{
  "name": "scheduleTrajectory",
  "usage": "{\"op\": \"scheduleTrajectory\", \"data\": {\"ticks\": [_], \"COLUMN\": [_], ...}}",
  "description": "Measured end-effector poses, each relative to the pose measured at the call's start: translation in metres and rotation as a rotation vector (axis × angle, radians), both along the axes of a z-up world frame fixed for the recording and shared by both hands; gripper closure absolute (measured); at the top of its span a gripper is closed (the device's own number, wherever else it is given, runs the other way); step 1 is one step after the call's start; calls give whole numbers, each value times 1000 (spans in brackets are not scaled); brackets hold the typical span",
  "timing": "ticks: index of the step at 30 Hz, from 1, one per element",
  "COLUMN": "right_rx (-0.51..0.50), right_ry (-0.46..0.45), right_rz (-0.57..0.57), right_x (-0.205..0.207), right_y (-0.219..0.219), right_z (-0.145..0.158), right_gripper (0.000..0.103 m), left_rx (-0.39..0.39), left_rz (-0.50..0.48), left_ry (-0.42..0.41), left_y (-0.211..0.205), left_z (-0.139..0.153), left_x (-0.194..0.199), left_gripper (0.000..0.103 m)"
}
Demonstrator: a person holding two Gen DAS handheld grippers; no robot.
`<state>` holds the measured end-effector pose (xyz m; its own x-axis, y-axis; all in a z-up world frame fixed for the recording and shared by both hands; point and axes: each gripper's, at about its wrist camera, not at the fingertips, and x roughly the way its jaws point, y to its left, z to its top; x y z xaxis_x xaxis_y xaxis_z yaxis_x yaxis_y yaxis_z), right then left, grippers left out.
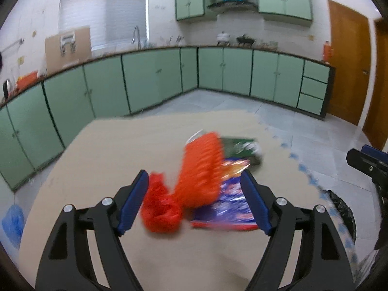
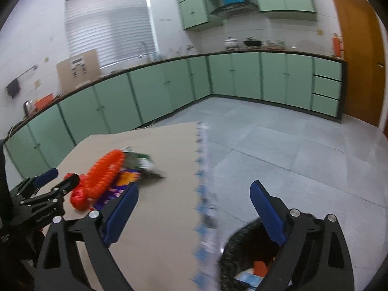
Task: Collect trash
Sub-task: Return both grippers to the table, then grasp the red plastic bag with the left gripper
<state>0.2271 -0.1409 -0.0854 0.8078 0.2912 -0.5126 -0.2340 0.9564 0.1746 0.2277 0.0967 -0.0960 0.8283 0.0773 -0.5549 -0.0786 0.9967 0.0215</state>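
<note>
Both pairs of jaws stand spread with nothing pinched between them: on our left gripper (image 1: 194,195) the blue pads (image 1: 132,206) sit wide apart, and in its own view the trash on the beige mat (image 1: 121,145) shows through the gap without touching either pad. On our right gripper (image 2: 194,212) the pads (image 2: 268,214) are spread wider, framing the mat's blue toothed edge (image 2: 201,194) and the grey floor

We see the trash heaped at about 12 o'clock from the left gripper: an orange mesh net (image 1: 201,167) with a red bunched end (image 1: 161,212) at its 7 o'clock, lying across a blue-and-red foil wrapper (image 1: 225,208), with a dark green packet (image 1: 242,149) at the net's 2 o'clock

From the right wrist the heap lies at 10 o'clock, and a black-lined bin (image 2: 240,247) sits on the floor just off the mat at 5 o'clock, under the right-hand pad, with some orange and pale scraps inside
</note>
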Motion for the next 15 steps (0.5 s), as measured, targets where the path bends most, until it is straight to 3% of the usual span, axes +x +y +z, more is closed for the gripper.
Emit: {"op": "scheduleTrajectory", "data": {"ticks": [8, 12, 15], "right_rx": [-33, -39, -35], "right_ry": [9, 32, 50], "right_rz": [39, 48, 75], "right_x": [7, 9, 11], "right_y": [44, 51, 56], "right_z": [-11, -16, -19], "right_gripper": [12, 12, 15], "left_rx": [-47, -68, -97], "left_rz": [26, 7, 11], "left_ry": [116, 154, 150], "left_y": [35, 38, 45], "left_z": [-30, -41, -44], "left_x": [15, 19, 17], "left_gripper": [30, 51, 61]}}
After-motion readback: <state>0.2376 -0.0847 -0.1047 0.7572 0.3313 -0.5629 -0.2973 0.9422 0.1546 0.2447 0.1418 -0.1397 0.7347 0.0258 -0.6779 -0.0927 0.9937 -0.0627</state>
